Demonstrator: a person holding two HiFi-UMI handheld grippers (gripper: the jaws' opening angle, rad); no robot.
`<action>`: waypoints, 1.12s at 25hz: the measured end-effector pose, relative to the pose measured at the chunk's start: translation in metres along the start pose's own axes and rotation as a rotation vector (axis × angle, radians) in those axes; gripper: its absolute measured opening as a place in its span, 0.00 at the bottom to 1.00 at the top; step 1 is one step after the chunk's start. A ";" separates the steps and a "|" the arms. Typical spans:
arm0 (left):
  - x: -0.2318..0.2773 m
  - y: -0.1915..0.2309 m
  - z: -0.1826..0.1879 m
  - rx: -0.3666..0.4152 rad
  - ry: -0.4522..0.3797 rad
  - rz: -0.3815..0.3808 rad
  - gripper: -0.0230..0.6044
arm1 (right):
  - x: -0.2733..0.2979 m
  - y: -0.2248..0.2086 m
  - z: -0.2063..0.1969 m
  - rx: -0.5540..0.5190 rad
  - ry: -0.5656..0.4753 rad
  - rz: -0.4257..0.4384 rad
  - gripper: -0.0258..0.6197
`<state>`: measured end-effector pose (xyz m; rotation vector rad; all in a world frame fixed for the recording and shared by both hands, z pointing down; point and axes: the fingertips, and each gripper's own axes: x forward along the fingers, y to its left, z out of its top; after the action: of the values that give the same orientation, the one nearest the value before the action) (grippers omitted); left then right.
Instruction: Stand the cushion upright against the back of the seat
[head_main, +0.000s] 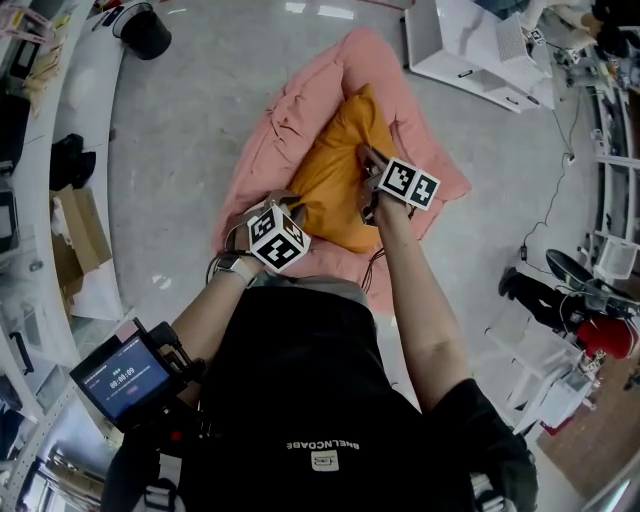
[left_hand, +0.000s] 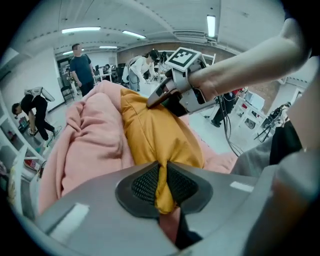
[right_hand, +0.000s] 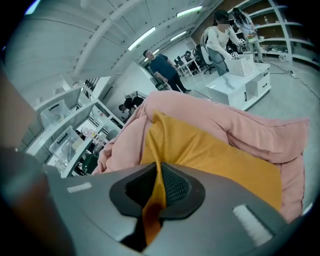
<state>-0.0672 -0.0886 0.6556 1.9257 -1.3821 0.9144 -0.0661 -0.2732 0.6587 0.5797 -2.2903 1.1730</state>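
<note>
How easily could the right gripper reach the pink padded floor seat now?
Probably not yet: the right gripper is shut on the orange fabric cushion; released, the pink seat lies unobstructed beside it.

Left claw (left_hand: 162, 186), right claw (right_hand: 159, 189): both tight on cushion (head_main: 335, 180)

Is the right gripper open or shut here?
Shut: the right gripper pinches a fold of the orange cushion between its fingers.

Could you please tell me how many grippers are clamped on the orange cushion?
2: the left gripper pinches the near lower corner of the orange cushion, closest to the person; the right gripper pinches its right-hand edge.
</note>
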 end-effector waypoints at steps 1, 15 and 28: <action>-0.005 -0.002 0.005 0.006 -0.014 -0.005 0.13 | -0.006 0.002 0.004 0.006 -0.030 0.018 0.08; -0.092 0.001 0.082 0.147 -0.186 0.071 0.13 | -0.076 0.054 0.071 0.133 -0.307 0.220 0.06; -0.187 0.010 0.107 0.183 -0.229 0.155 0.13 | -0.101 0.144 0.100 0.174 -0.355 0.464 0.06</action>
<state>-0.0983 -0.0728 0.4429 2.1389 -1.6484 0.9436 -0.0929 -0.2645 0.4589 0.3441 -2.7389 1.6053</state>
